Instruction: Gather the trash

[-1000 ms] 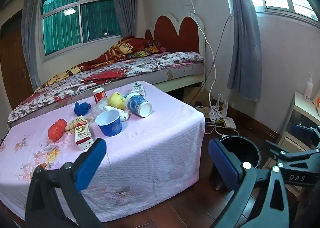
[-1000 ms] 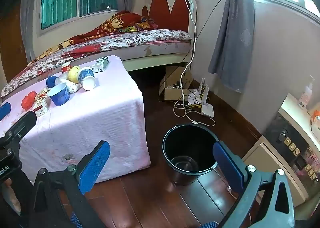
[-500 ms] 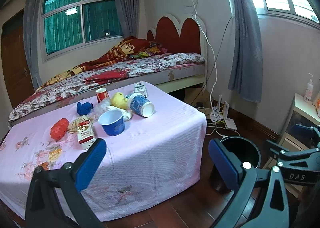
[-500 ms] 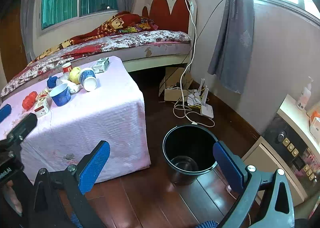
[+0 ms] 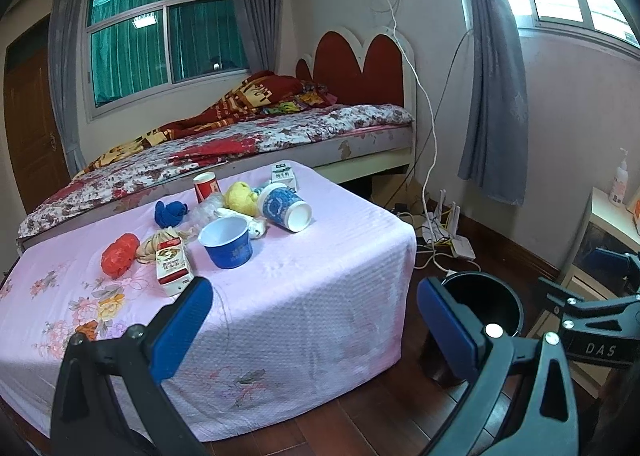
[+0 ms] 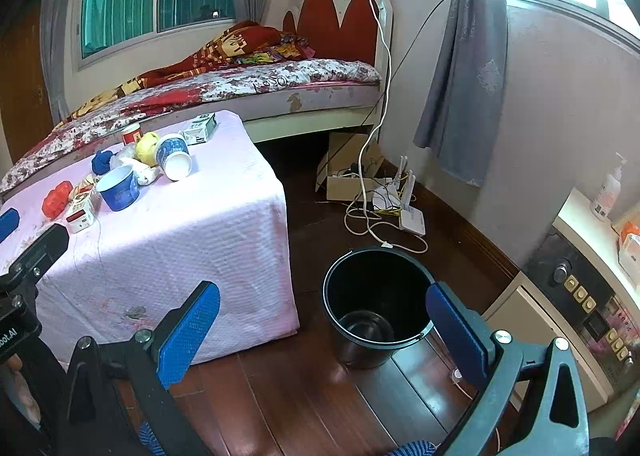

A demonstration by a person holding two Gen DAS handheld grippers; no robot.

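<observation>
Trash lies on a table with a pink cloth point(image 5: 312, 280): a blue bowl point(image 5: 226, 242), a tipped blue paper cup point(image 5: 285, 208), a red and white carton point(image 5: 172, 266), a red crumpled bag point(image 5: 119, 255), a blue wad point(image 5: 170, 213), a yellow wad point(image 5: 240, 198), a red cup point(image 5: 206, 186) and a small milk carton point(image 5: 283, 175). A black bucket point(image 6: 378, 302) stands on the floor right of the table. My left gripper point(image 5: 312, 326) is open and empty before the table's near edge. My right gripper point(image 6: 322, 330) is open and empty, near the bucket.
A bed point(image 5: 240, 144) runs behind the table. Cables and a router point(image 6: 412, 222) lie on the wooden floor beyond the bucket. A cabinet with a safe point(image 6: 580, 296) stands at the right. The table also shows in the right wrist view point(image 6: 180, 232).
The left wrist view has shifted slightly, the table sitting a little higher and to the right. Both grippers stay open and empty.
</observation>
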